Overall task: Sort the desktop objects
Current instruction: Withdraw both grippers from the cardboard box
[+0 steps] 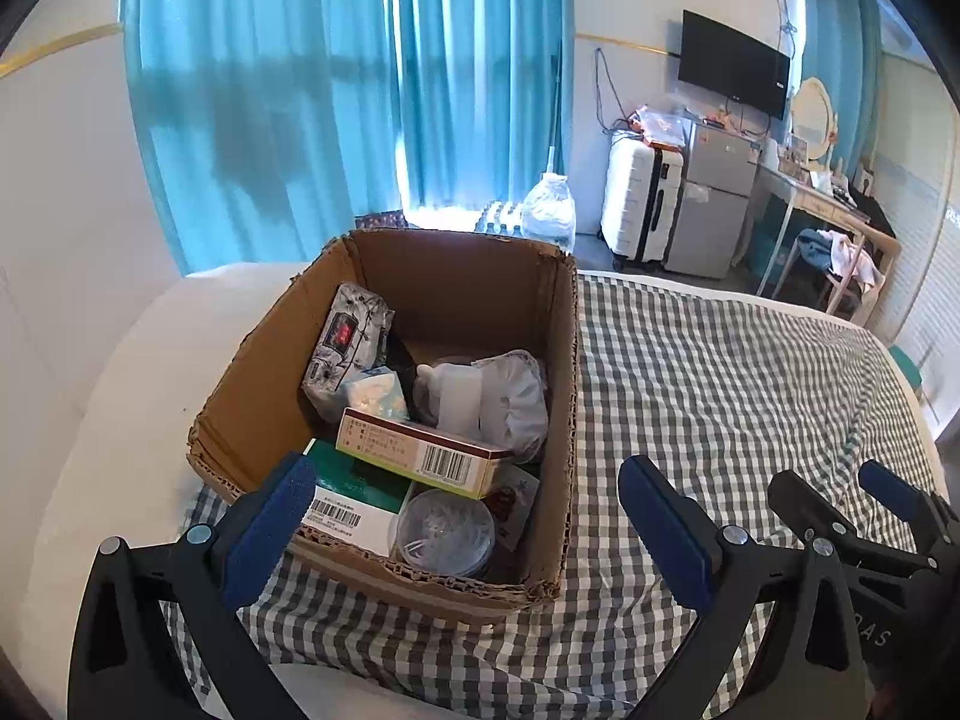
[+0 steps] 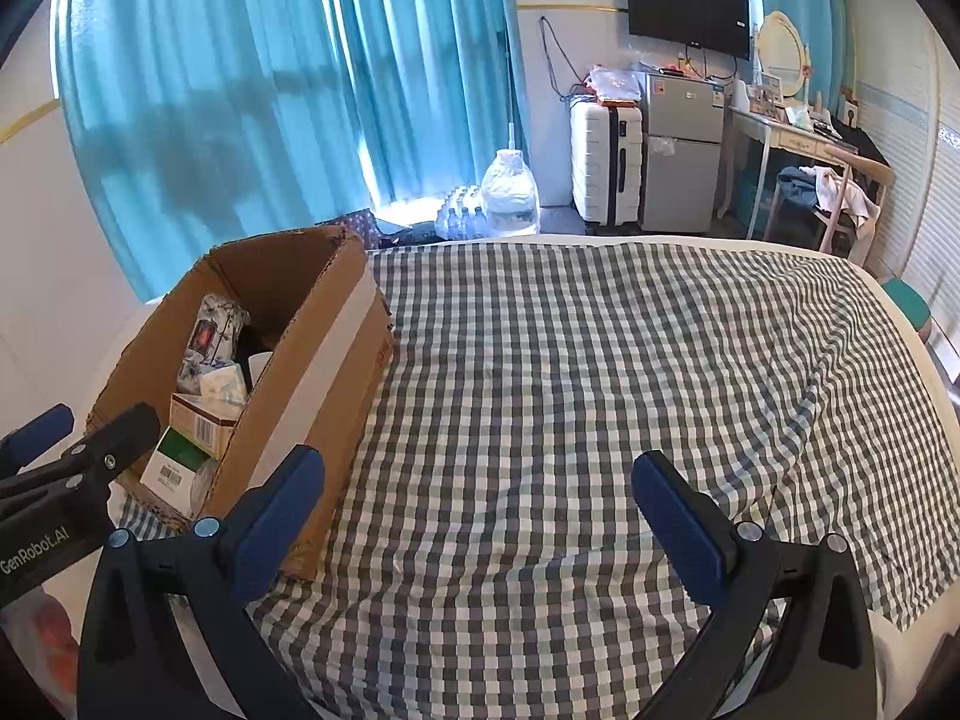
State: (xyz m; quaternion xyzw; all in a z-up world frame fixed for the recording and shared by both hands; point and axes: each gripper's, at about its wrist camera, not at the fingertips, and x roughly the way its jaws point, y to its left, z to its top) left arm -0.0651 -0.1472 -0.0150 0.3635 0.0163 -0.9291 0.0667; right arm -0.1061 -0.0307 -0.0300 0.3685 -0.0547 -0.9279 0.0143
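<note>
An open cardboard box [image 1: 456, 282] stands on a checked cloth [image 1: 720, 390]. Inside lie a barcoded medicine box [image 1: 420, 450], a green-and-white box [image 1: 354, 492], a round clear container [image 1: 444, 531], a patterned tissue pack [image 1: 345, 348], a white bottle [image 1: 453, 396] and a crumpled plastic bag [image 1: 516, 396]. My left gripper [image 1: 471, 519] hangs open just before the box's near wall, holding nothing. My right gripper [image 2: 480, 513] is open over bare cloth [image 2: 570, 390], to the right of the box [image 2: 312, 396]. Each gripper shows in the other's view: the right gripper [image 1: 846, 495] and the left gripper [image 2: 78, 432].
The cloth covers a white surface with rounded edges [image 1: 108, 396]. Beyond its far edge stand a large water bottle [image 2: 510, 192], a white suitcase [image 2: 606, 159], a small fridge [image 2: 681, 150] and a desk with a chair [image 2: 804, 138]. Blue curtains [image 2: 270, 90] hang behind.
</note>
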